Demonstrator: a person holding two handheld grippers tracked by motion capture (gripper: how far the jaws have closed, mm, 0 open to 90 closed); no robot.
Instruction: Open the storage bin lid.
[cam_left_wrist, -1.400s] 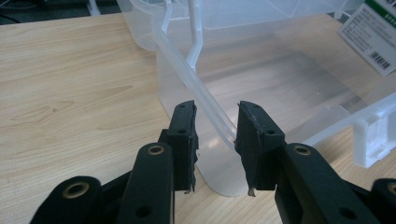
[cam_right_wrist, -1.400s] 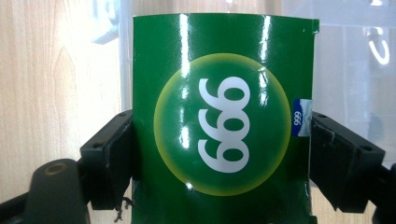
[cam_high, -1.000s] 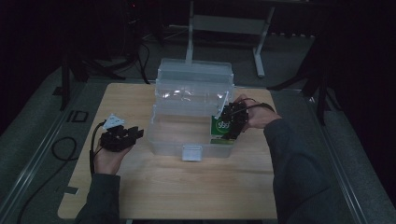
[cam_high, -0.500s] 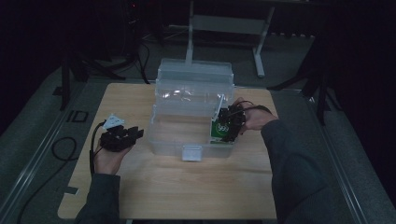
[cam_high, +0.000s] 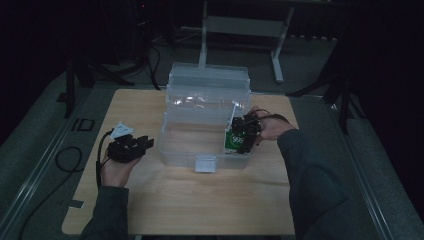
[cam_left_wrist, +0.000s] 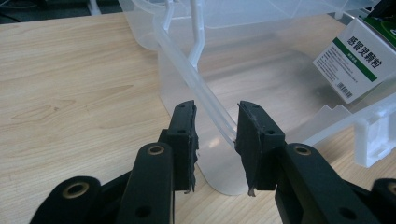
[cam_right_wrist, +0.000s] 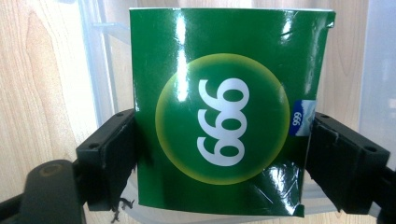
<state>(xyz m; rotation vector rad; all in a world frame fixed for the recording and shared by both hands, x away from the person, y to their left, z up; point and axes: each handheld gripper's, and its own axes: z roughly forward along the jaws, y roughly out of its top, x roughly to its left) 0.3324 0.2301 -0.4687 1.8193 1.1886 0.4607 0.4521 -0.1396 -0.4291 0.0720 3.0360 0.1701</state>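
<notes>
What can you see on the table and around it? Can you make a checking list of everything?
Surface: wooden table, pale, bare in front of the box.
Job's things: clear plastic box, lid up, standing mid-table; green carton marked 999, held just above the box's right end.
Clutter: nothing seen.
Grippers: left gripper open, its jaws on either side of the box's rim at the left end without touching it; right gripper shut on the green carton's two sides.
Cables: black cable trailing from the left gripper off the table edge.
Surroundings: dark room, grey metal stand behind the table, grey floor.
</notes>
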